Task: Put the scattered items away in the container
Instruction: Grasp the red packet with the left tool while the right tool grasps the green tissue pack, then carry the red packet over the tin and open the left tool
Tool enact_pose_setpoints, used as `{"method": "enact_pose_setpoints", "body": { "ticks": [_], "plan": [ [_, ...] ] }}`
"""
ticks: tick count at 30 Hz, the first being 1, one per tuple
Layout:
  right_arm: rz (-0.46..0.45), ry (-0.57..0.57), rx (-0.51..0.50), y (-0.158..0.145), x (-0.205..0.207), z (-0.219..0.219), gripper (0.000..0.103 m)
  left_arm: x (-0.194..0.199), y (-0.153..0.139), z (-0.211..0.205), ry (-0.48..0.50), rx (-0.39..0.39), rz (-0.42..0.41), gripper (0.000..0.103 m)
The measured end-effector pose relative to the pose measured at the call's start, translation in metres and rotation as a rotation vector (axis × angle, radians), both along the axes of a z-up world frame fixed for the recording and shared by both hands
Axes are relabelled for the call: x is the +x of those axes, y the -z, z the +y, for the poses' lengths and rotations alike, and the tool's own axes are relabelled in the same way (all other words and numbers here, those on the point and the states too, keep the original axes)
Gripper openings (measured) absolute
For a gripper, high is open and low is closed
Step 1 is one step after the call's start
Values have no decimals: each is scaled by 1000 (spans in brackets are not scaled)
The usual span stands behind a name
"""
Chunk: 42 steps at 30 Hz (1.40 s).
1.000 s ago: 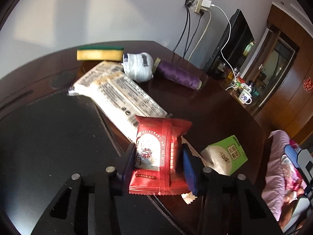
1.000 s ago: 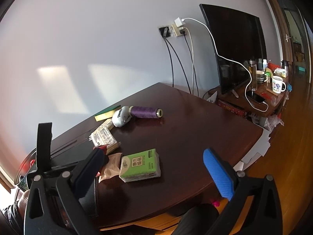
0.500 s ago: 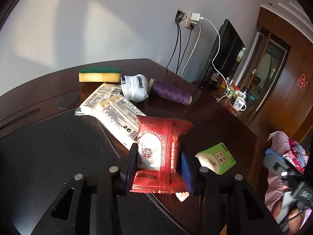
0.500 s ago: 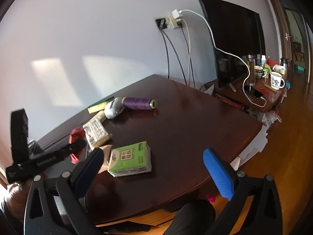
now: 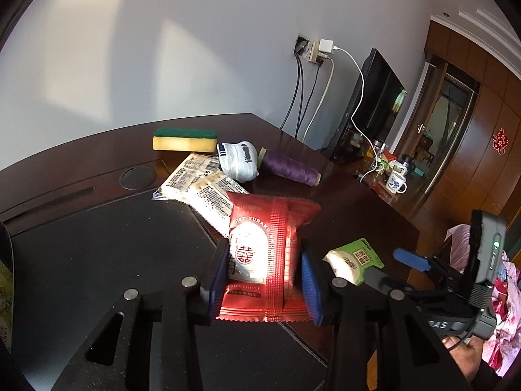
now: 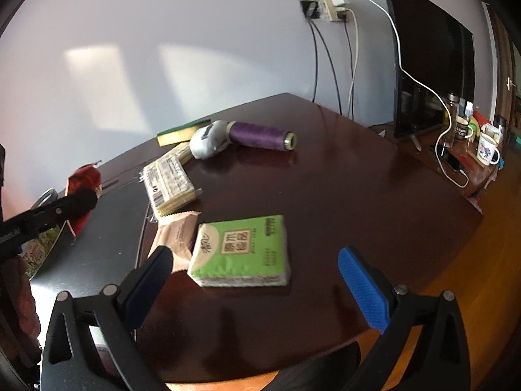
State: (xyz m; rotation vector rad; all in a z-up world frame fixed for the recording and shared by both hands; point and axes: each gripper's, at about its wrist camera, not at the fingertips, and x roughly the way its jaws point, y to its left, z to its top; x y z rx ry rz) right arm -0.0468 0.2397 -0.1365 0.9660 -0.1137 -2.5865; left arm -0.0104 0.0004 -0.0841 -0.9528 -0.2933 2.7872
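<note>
My left gripper (image 5: 262, 280) is shut on a red snack packet (image 5: 265, 254), held upright above the black mat (image 5: 97, 260); the same packet (image 6: 81, 189) shows at the left of the right wrist view. My right gripper (image 6: 257, 280) stands open just in front of a green tissue pack (image 6: 242, 251), which lies between its spread fingers without contact. The tissue pack (image 5: 355, 259) also appears beside the held packet. On the dark wooden table (image 6: 358, 195) lie a beige packet (image 6: 176, 238), white cracker packs (image 6: 169, 184), a grey sock (image 6: 210, 143), a purple thread spool (image 6: 260, 135) and a sponge (image 6: 182, 132).
A TV (image 6: 429, 75) stands on a low cabinet at the right with mugs (image 6: 486, 150) and a charging phone. Cables (image 6: 329, 75) hang from a wall socket behind the table. A printed item (image 6: 35, 251) lies at the far left edge of the mat.
The left gripper closed on the red packet and lifted it off the table. The right gripper moved down and forward toward the green tissue pack, which now looms larger.
</note>
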Motion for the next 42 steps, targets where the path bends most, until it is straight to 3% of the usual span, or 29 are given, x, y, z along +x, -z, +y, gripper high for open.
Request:
{"method": "enact_pose_setpoints", "body": {
  "ticks": [7, 13, 18, 20, 26, 30, 35, 39, 42],
  "plan": [
    [-16, 19, 99, 12, -12, -25, 103, 5, 0, -6, -1, 0, 6, 43],
    [-42, 38, 119, 20, -19, -21, 100, 7, -1, -9, -3, 4, 12, 43],
    [-31, 35, 160, 19, -19, -26, 85, 9, -2, -10, 0, 10, 14, 43],
    [-24, 34, 166, 19, -18, -28, 73, 10, -3, -12, -2, 11, 18, 43],
    [-17, 28, 160, 19, -18, -27, 71, 15, -7, -17, -12, 14, 27, 43],
    [-8, 21, 140, 16, -17, -23, 69, 28, -24, -25, -40, 15, 79, 43],
    [74, 36, 93, -14, -10, -14, 69, 60, -59, -59, -125, -9, 161, 43],
    [154, -20, 41, -52, -4, -30, 69, 97, -75, -121, -299, -72, 180, 43],
    [192, -104, 21, -70, 1, -61, 69, 120, -73, -173, -448, -124, 151, 43]
  ]
}}
